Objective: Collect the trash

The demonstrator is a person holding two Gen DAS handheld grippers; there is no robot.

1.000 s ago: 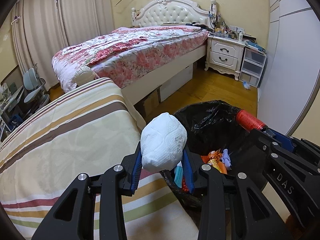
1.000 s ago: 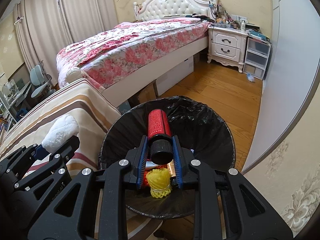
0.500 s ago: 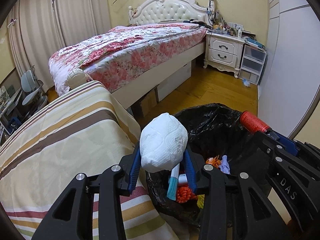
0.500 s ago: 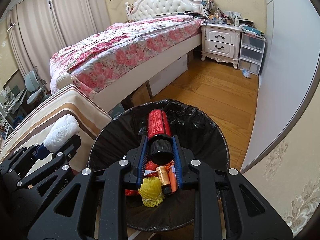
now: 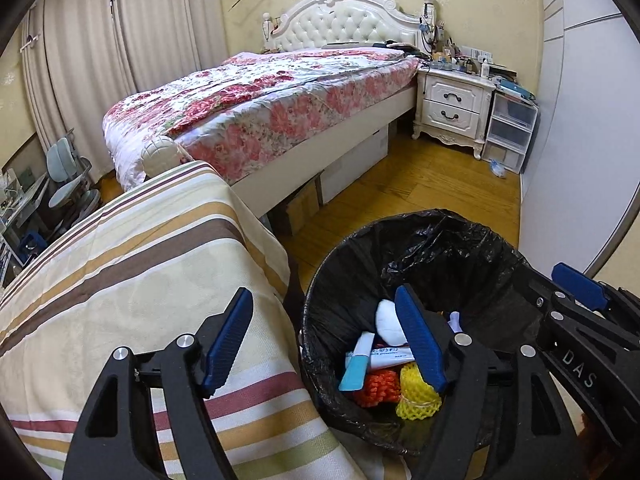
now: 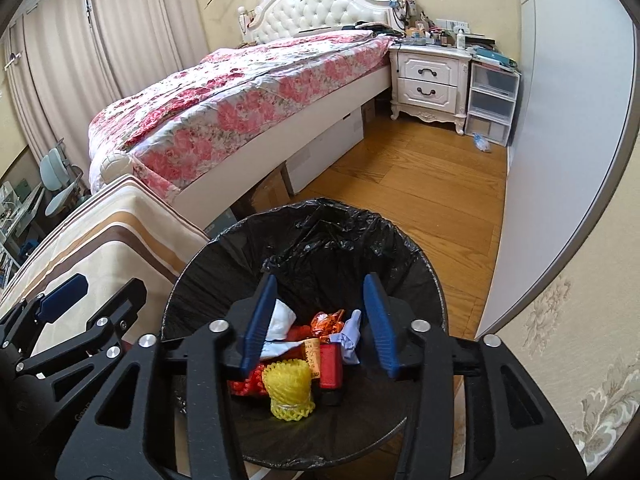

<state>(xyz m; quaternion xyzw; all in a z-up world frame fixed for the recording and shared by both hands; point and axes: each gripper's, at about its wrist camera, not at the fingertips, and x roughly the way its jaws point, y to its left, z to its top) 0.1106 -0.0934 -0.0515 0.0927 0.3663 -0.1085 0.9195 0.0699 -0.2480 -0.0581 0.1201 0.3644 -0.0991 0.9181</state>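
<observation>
Crinkled black-lined bin (image 6: pixel 400 248), yellow foam netting (image 6: pixel 289 390)

Left gripper (image 5: pixel 324 336): black frame, blue pads (image 5: pixel 227 338), jaws spread wide, nothing between them; pointed forward and slightly down. Also seen from the right wrist view at lower left, one blue pad (image 6: pixel 64 297) showing

Right gripper (image 6: pixel 320 320): black frame, blue pads (image 6: pixel 378 322), jaws wide apart, nothing held; tilted downward. Seen from the left wrist view at the right edge (image 5: pixel 576 292), just beside the left gripper, lettering "DAS" on its frame
</observation>
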